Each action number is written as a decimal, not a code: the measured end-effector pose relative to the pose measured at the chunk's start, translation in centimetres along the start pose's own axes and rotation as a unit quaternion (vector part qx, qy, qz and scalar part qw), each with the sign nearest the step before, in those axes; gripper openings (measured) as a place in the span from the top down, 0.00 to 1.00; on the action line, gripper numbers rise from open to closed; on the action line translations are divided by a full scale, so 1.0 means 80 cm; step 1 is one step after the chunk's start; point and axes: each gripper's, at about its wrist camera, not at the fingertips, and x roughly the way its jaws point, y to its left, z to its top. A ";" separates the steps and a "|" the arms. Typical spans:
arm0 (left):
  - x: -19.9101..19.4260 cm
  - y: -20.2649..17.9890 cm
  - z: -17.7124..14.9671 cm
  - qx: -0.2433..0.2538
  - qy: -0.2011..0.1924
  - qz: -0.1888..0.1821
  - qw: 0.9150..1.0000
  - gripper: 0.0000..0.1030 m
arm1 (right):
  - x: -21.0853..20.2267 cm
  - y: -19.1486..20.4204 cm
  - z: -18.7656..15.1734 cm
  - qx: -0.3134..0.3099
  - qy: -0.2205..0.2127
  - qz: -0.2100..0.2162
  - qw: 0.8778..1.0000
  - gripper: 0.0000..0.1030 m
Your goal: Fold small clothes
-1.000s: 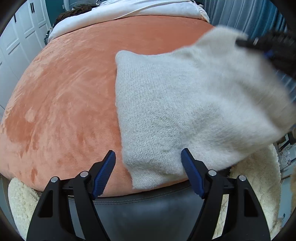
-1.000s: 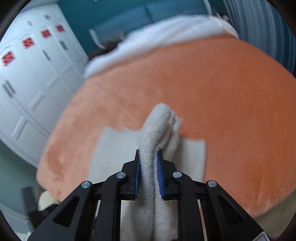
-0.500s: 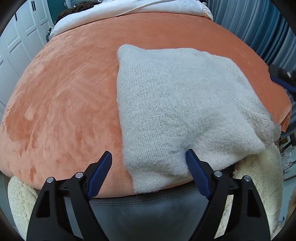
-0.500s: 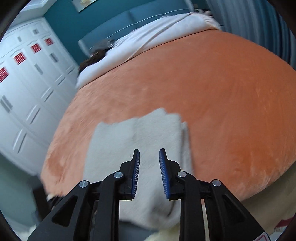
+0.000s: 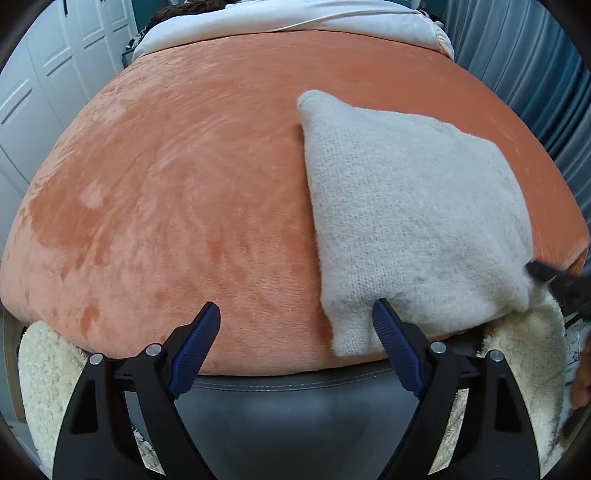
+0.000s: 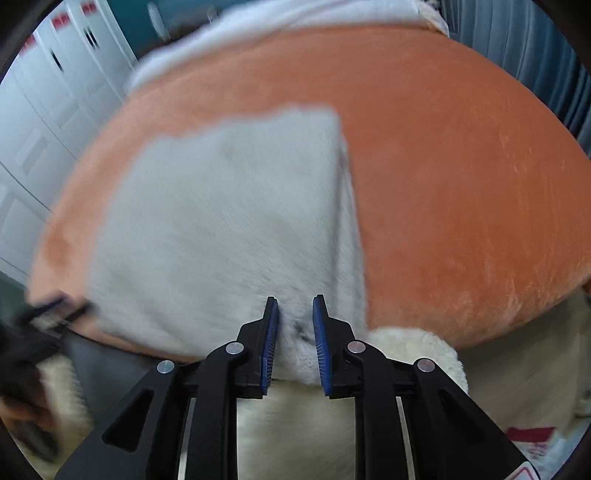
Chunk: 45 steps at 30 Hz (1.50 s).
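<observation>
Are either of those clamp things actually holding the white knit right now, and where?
Neither. The left tool is wide open; the right tool straddles the knit's near edge, pads not pressing.

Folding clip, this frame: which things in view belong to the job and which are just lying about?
Part of the job:
- grey knit garment, folded, lying on the orange blanket
- left gripper, open, at the garment's near edge
- right gripper, jaws apart at the garment's near corner

Just lying about:
- cream fleece throw below the bed edge
- white bedding at the far end
- white cupboard doors
</observation>
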 end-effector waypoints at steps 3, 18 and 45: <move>-0.007 -0.007 -0.002 0.012 -0.003 0.002 1.000 0.20 | -0.005 -0.011 -0.001 0.040 0.000 0.012 0.999 0.76; -0.027 0.064 -0.017 -0.046 0.008 0.032 0.998 0.20 | 0.023 0.191 0.010 -0.101 0.050 0.111 0.987 0.74; -0.020 -0.017 -0.005 0.034 0.008 0.010 0.999 0.19 | -0.002 0.020 -0.002 0.037 0.003 0.032 0.999 0.88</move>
